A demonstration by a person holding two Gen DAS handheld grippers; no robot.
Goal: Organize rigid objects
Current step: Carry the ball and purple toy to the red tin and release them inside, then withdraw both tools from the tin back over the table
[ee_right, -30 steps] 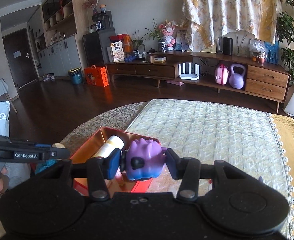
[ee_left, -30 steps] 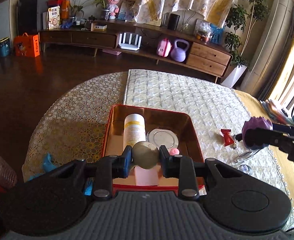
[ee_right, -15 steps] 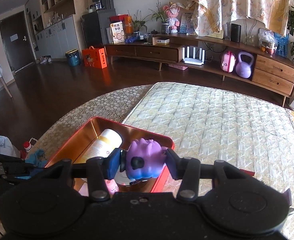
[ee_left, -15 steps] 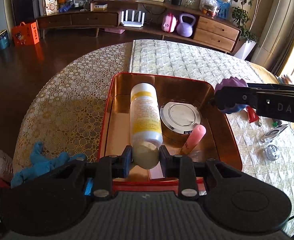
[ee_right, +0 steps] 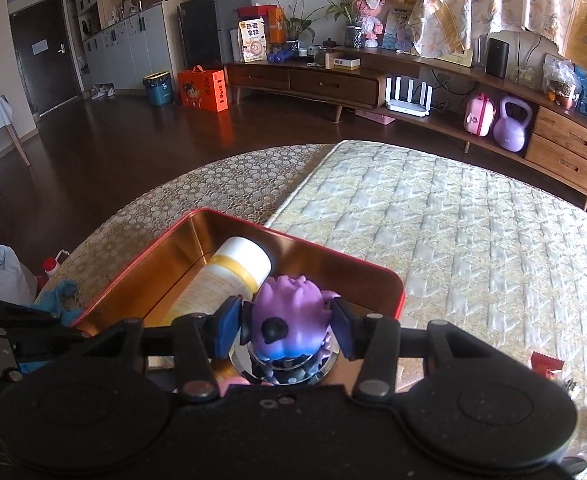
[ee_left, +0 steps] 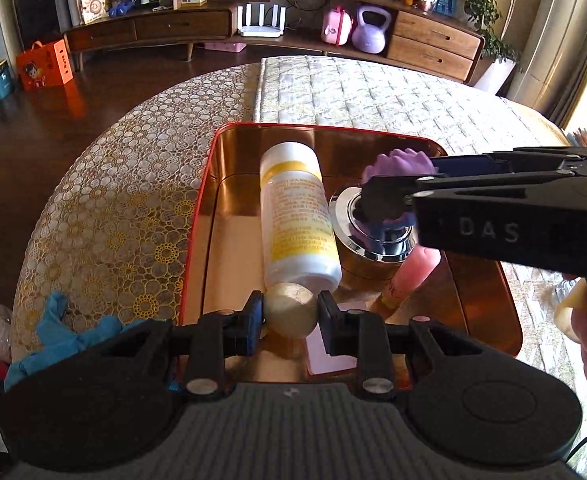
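A blue glove (ee_left: 59,326) is lying at the near left edge of the surface (ee_left: 125,184), which is wearing a cloth of gold circles there and a quilted cloth further right. Just right of the glove, a red tin (ee_left: 197,216) with a shiny gold inside is sitting on the surface. At its near left, the left claw (ee_left: 290,312) is pinching a round beige ball (ee_left: 291,314) between its blue-padded fingers (ee_left: 253,312), and the ball is hanging just above the tin's near floor, at the near end of a white bottle (ee_left: 297,216) with a yellow band that is lying on its side along the tin, its far end pointing at the far wall. Right of the bottle a round silver lid (ee_left: 373,236) is resting in the tin, and a pink tube (ee_left: 411,276) is leaning out from its near side, with a pale pink card (ee_left: 325,354) lying flat beside it. The right claw (ee_right: 287,330) is reaching in from the right and is pinching a purple toy (ee_right: 293,320) with a dark spot on its face; the toy is hovering right over the silver lid, whether touching it cannot be told. Further right, on the quilted cloth outside the tin, a small red wrapper (ee_right: 546,365) is lying near the edge of the right wrist view.
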